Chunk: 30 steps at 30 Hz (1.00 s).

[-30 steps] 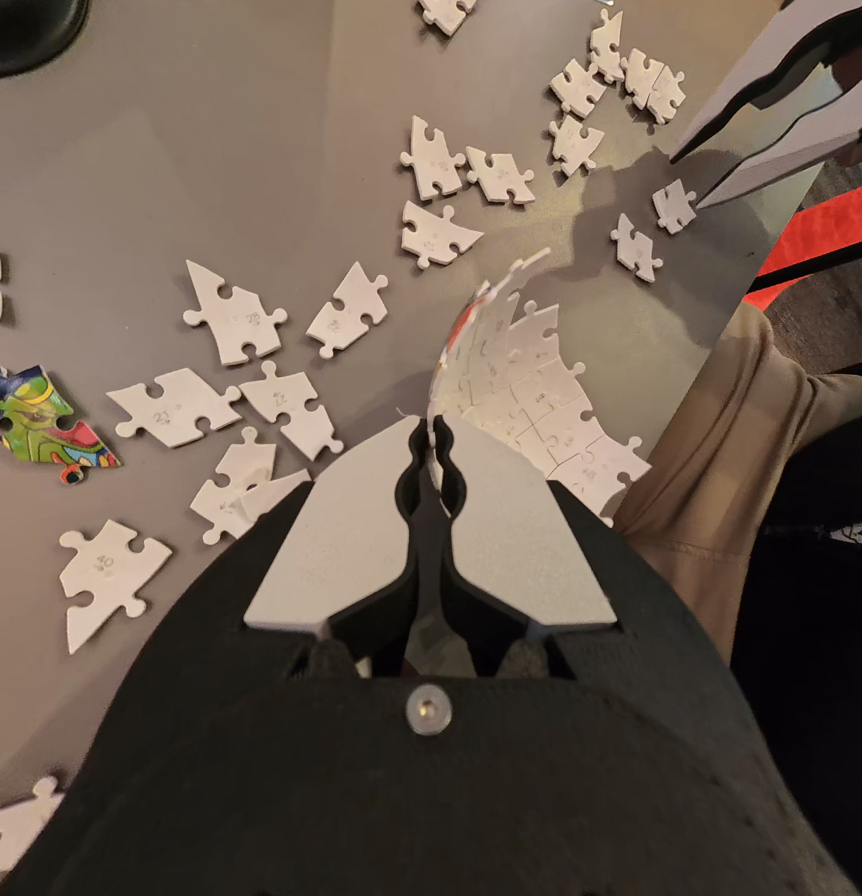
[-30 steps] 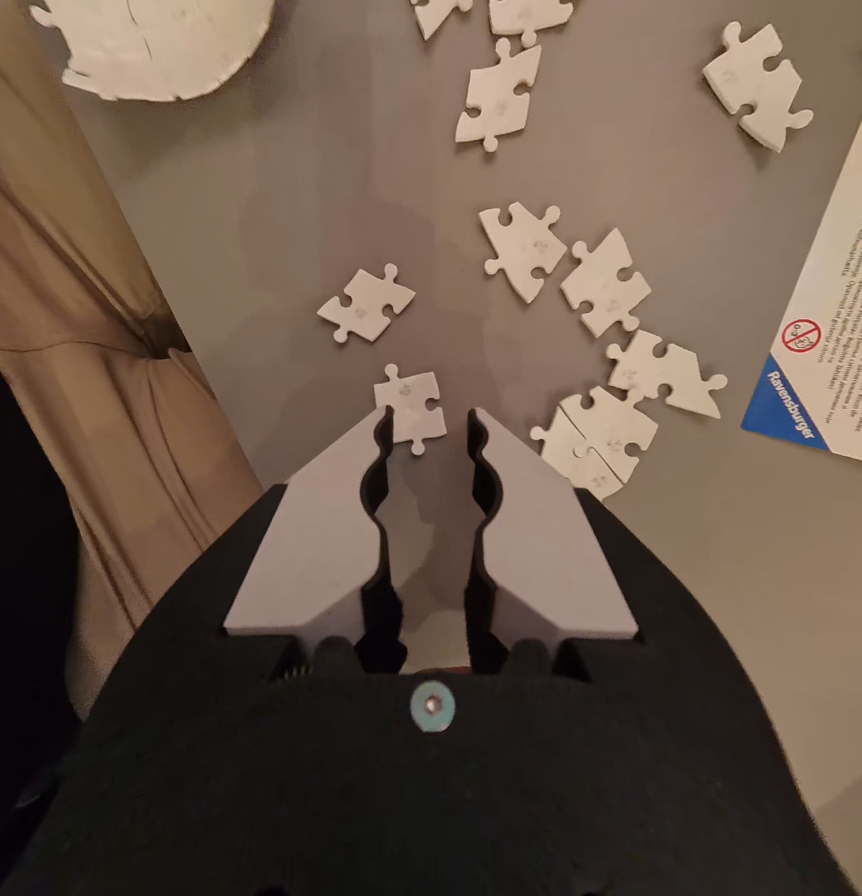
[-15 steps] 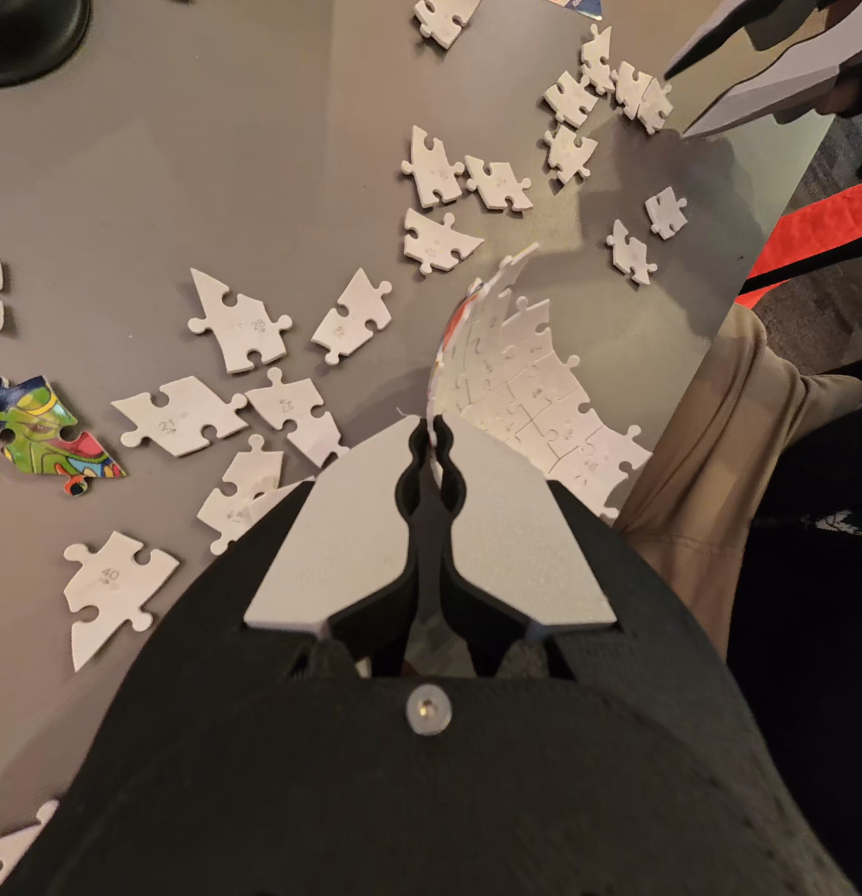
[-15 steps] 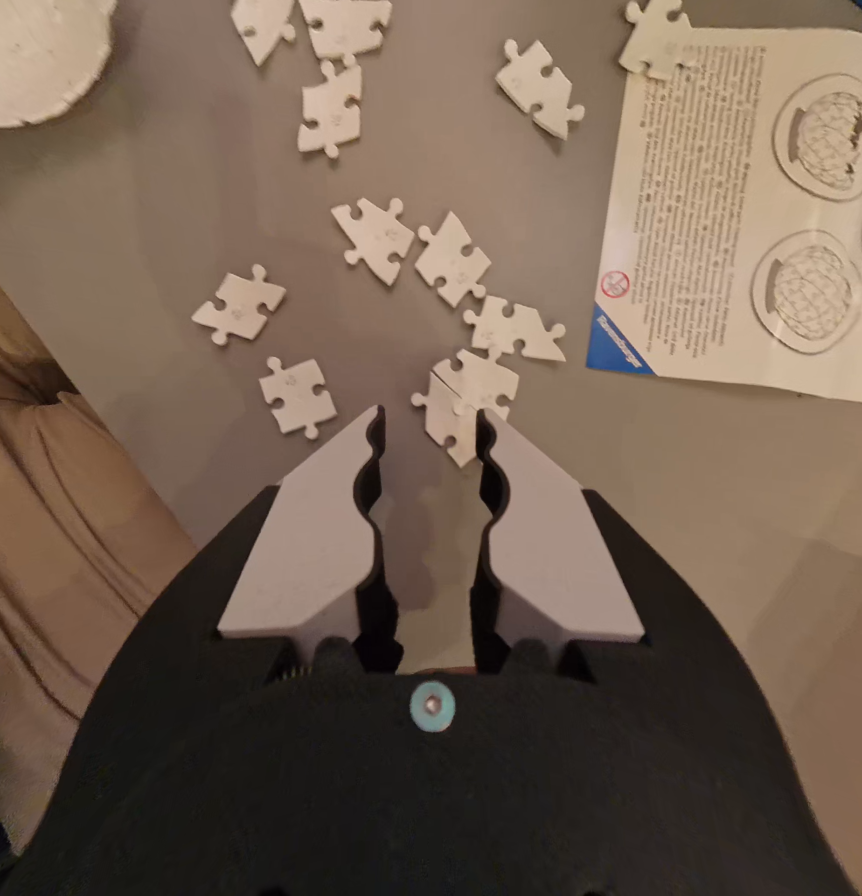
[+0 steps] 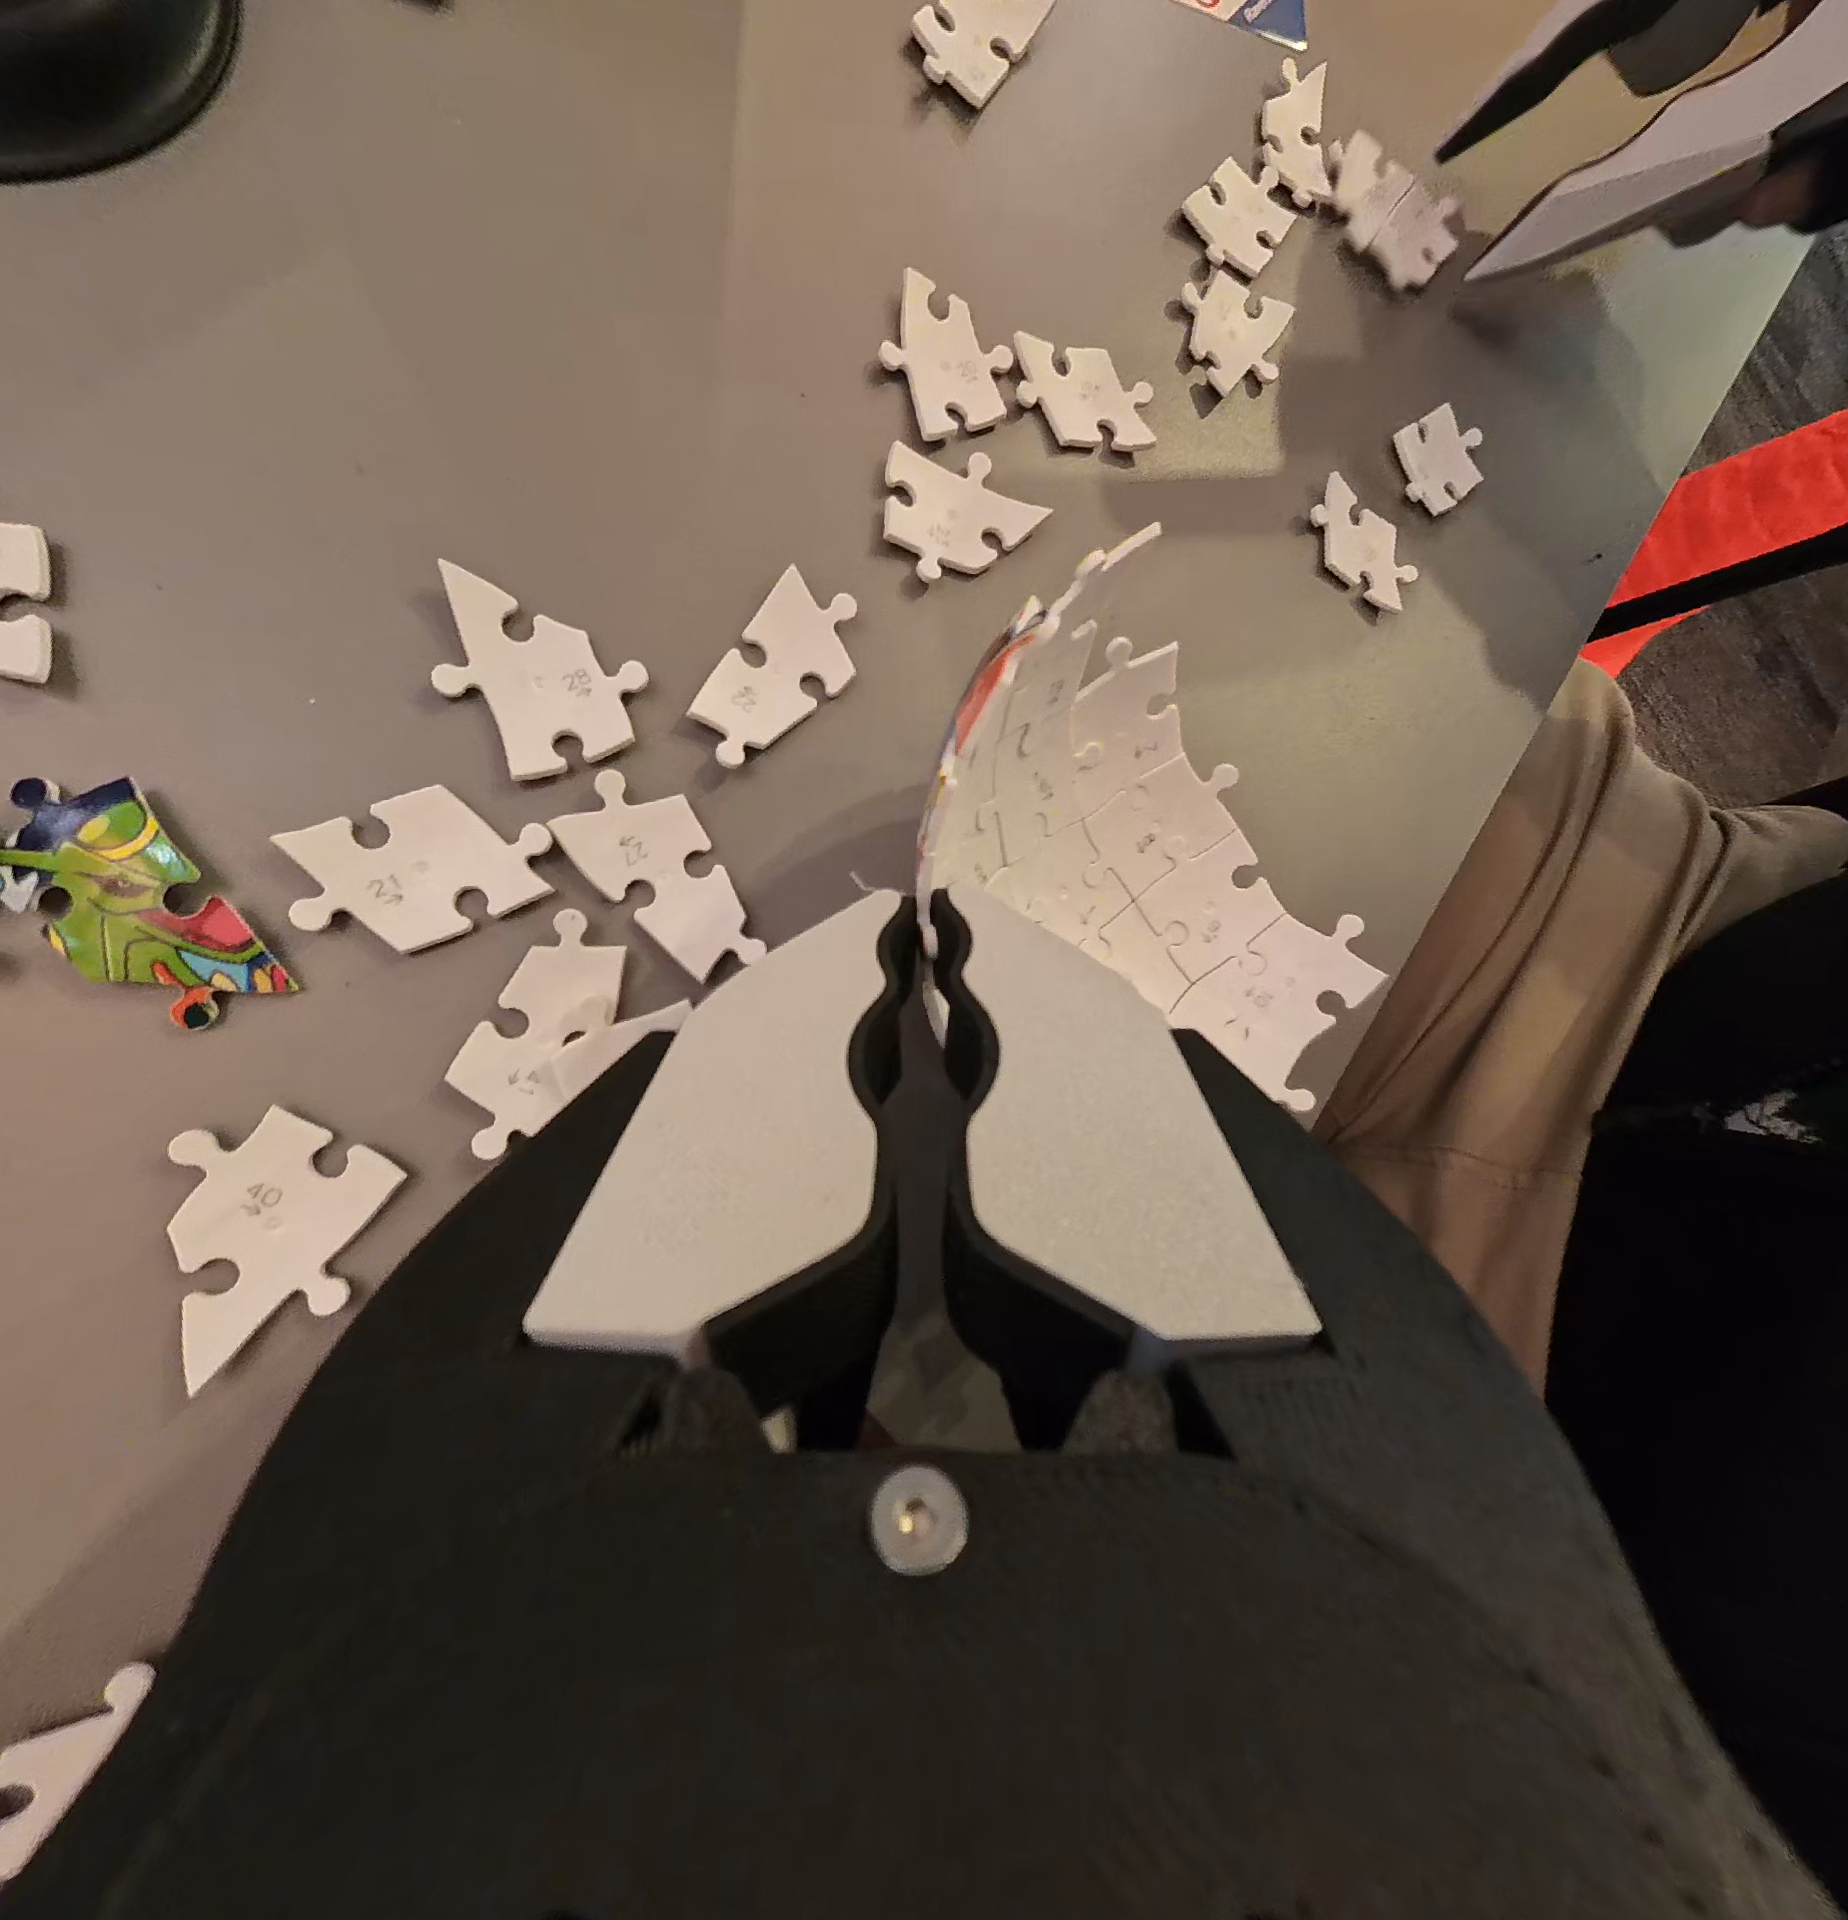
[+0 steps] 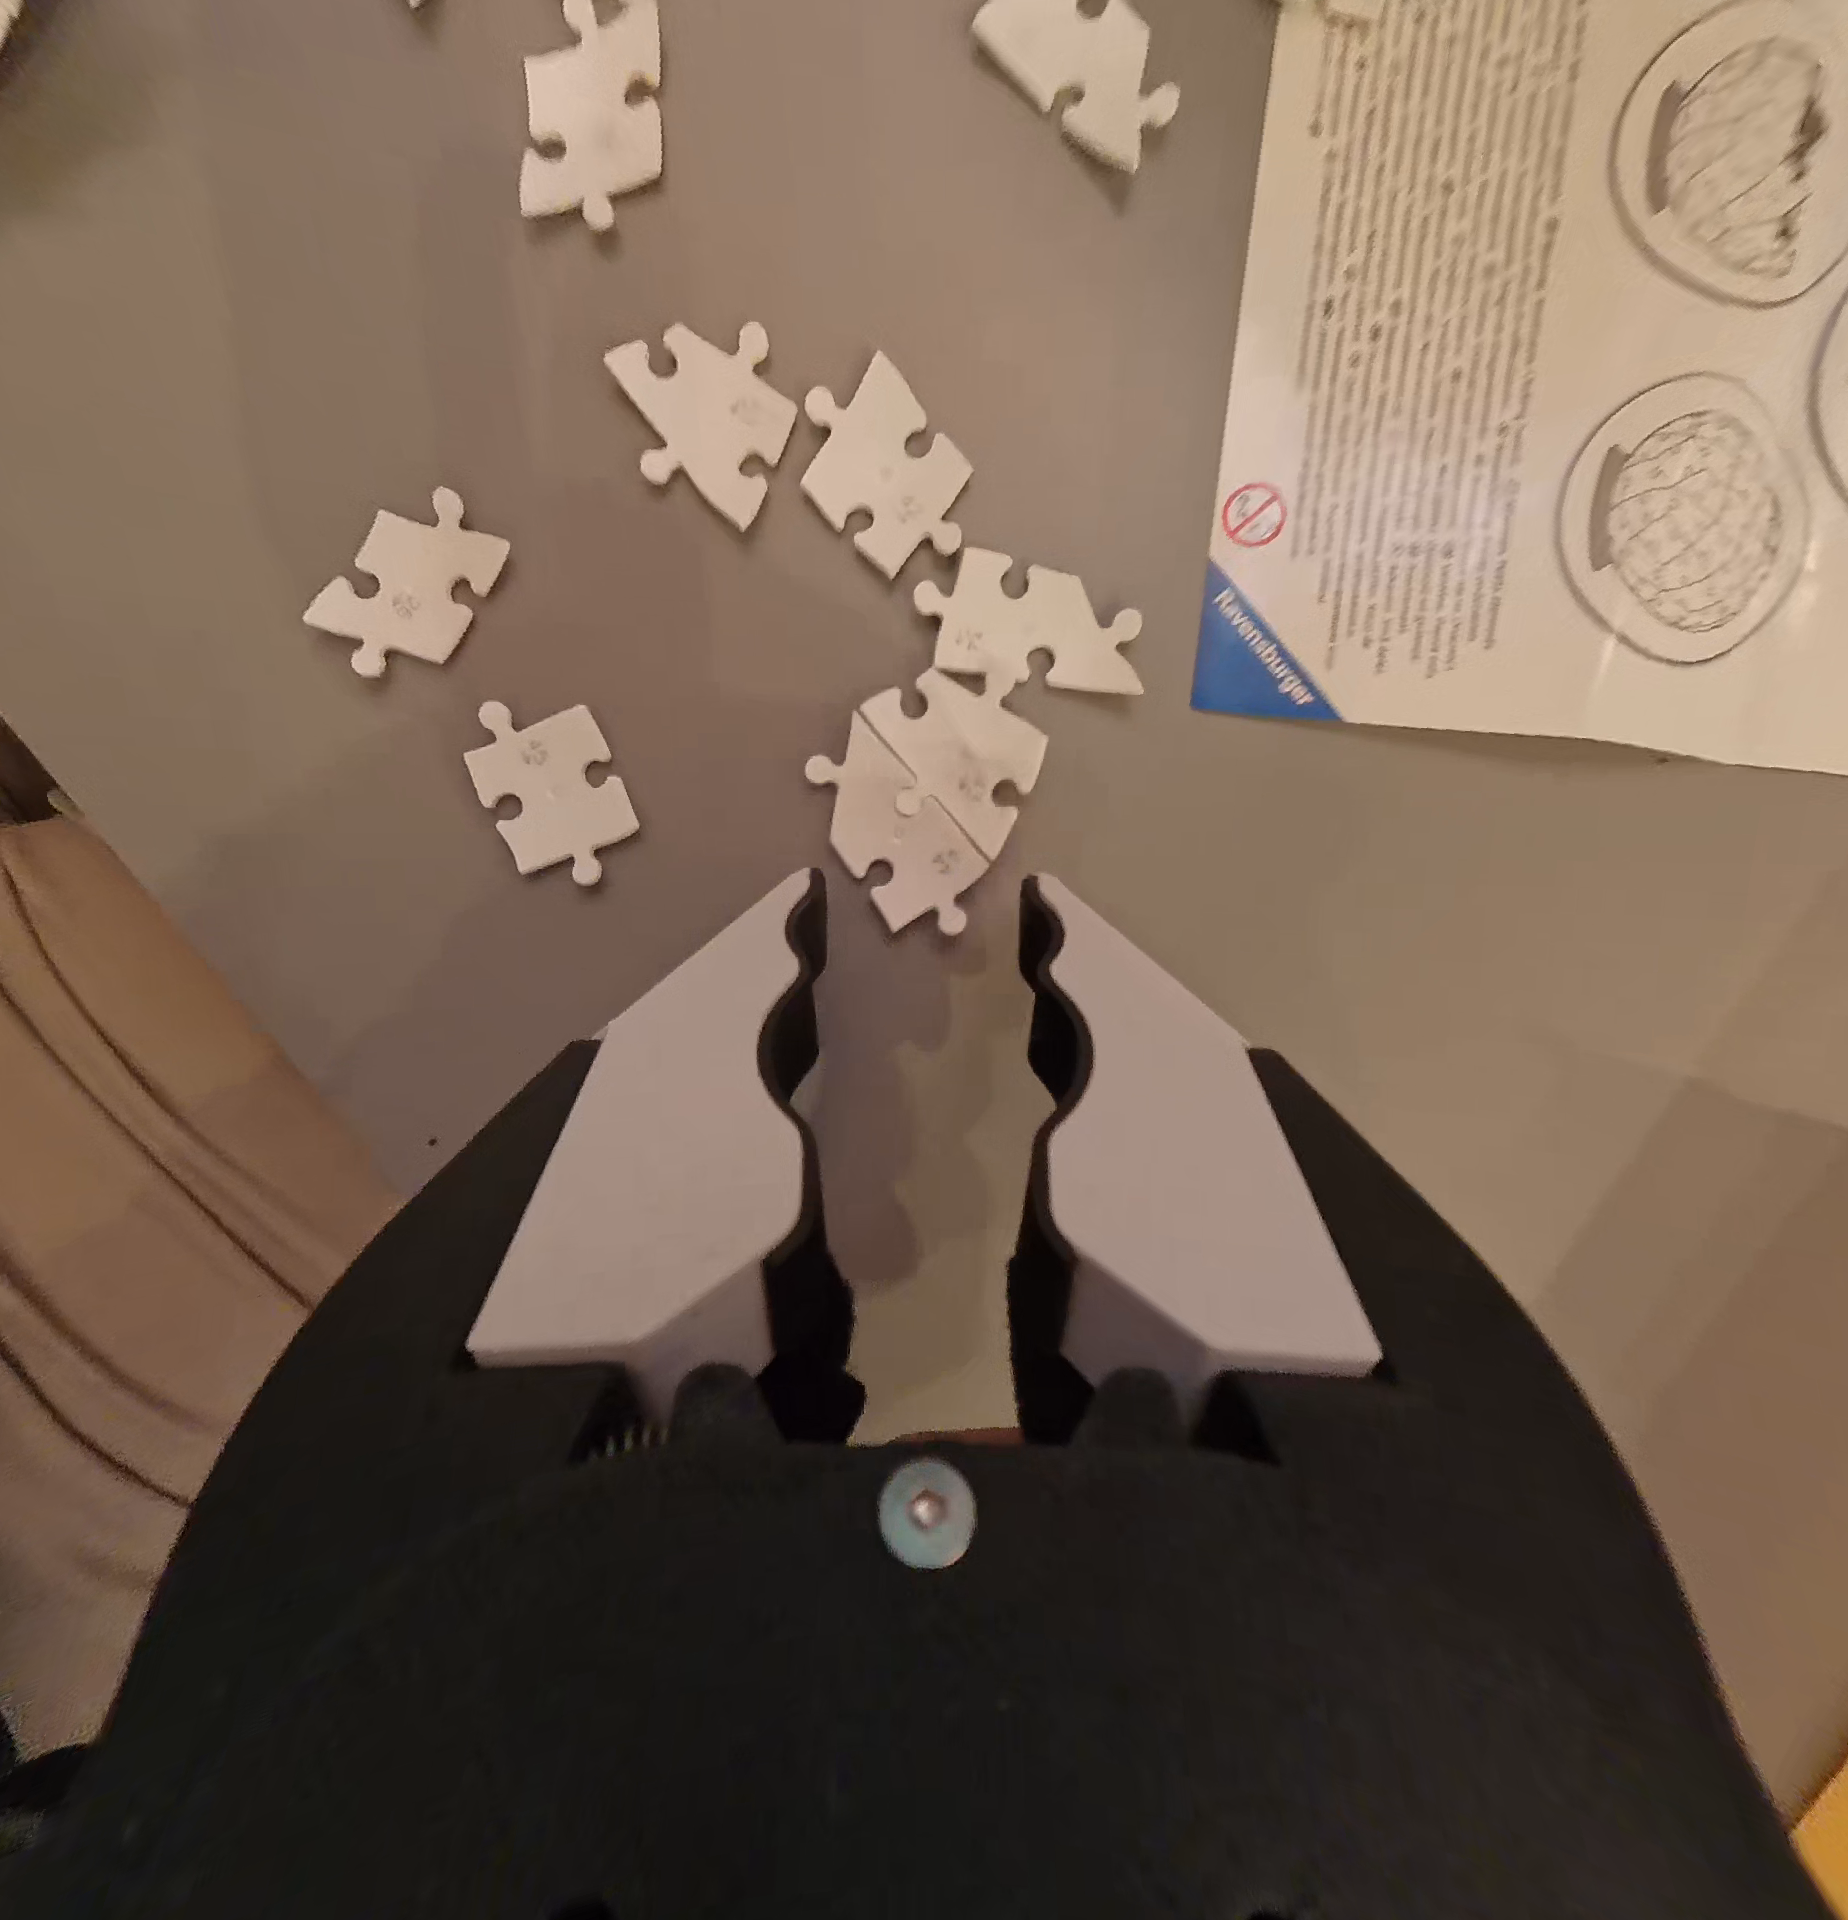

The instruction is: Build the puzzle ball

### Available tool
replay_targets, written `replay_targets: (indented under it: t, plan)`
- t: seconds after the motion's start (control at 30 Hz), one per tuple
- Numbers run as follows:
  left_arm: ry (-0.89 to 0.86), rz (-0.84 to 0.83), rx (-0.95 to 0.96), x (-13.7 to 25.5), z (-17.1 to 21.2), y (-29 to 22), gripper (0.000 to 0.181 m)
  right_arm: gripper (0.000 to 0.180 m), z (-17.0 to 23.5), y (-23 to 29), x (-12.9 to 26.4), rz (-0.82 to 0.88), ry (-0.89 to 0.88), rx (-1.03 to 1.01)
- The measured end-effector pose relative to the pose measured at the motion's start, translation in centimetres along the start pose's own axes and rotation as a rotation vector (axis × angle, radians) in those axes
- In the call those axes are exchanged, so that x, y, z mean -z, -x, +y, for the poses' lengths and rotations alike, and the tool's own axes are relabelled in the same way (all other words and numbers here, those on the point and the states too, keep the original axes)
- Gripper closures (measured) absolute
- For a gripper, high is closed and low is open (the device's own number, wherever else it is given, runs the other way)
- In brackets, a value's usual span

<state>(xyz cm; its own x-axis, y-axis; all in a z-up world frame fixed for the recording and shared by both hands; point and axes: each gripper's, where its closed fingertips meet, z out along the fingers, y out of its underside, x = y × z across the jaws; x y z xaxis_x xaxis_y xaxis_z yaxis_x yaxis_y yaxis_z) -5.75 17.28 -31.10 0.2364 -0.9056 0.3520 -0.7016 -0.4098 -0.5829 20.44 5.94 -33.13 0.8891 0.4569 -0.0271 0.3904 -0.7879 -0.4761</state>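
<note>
Right gripper [image 6: 922, 894], jaws spread and empty, has shifted along the worktop [image 6: 276, 343] edge to 2 joined pieces [image 6: 925, 795]; left gripper [image 5: 925, 925] stays clamped on the shell [image 5: 1138, 862].

The instruction sheet [image 6: 1585, 395] is cut by the right frame edge; the dark round object [image 5: 78, 73] by the upper left corner.

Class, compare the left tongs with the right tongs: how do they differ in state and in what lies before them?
The left tongs are shut on the curved puzzle shell, gripping its edge; the right tongs are open and hold nothing. The left tongs keep the shell standing on edge over the grey table; the right tongs point at two overlapping white pieces lying flat. Both have grey fingers with wavy black inner pads.
</note>
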Motion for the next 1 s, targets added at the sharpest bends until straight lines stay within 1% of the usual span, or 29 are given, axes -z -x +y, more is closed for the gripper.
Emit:
replay_targets:
  t: [0.03, 0.2, 0.43, 0.77, 1.0]
  plan:
    - [0.000, 0.000, 0.001, 0.0, 0.0, 0.0, 0.178, 0.144, -0.4, -0.2, 0.3, 0.010, -0.018, 0.000]
    - [-0.004, -0.005, 0.015, 0.4, 0.5, 0.1, 0.178, 0.143, -2.9, -0.8, 0.5, 0.030, -0.106, 0.003]
    - [-0.014, -0.025, 0.038, 1.4, 1.4, 0.4, 0.178, 0.142, -6.5, -0.3, -1.0, 0.037, -0.156, 0.080]
    - [-0.037, -0.057, 0.090, 3.1, 3.3, 1.0, 0.178, 0.141, -10.8, -0.7, -2.9, 0.032, -0.197, 0.124]
    - [-0.052, -0.082, 0.125, 4.3, 4.6, 1.7, 0.178, 0.140, -11.7, 0.0, -4.3, 0.004, -0.179, 0.154]
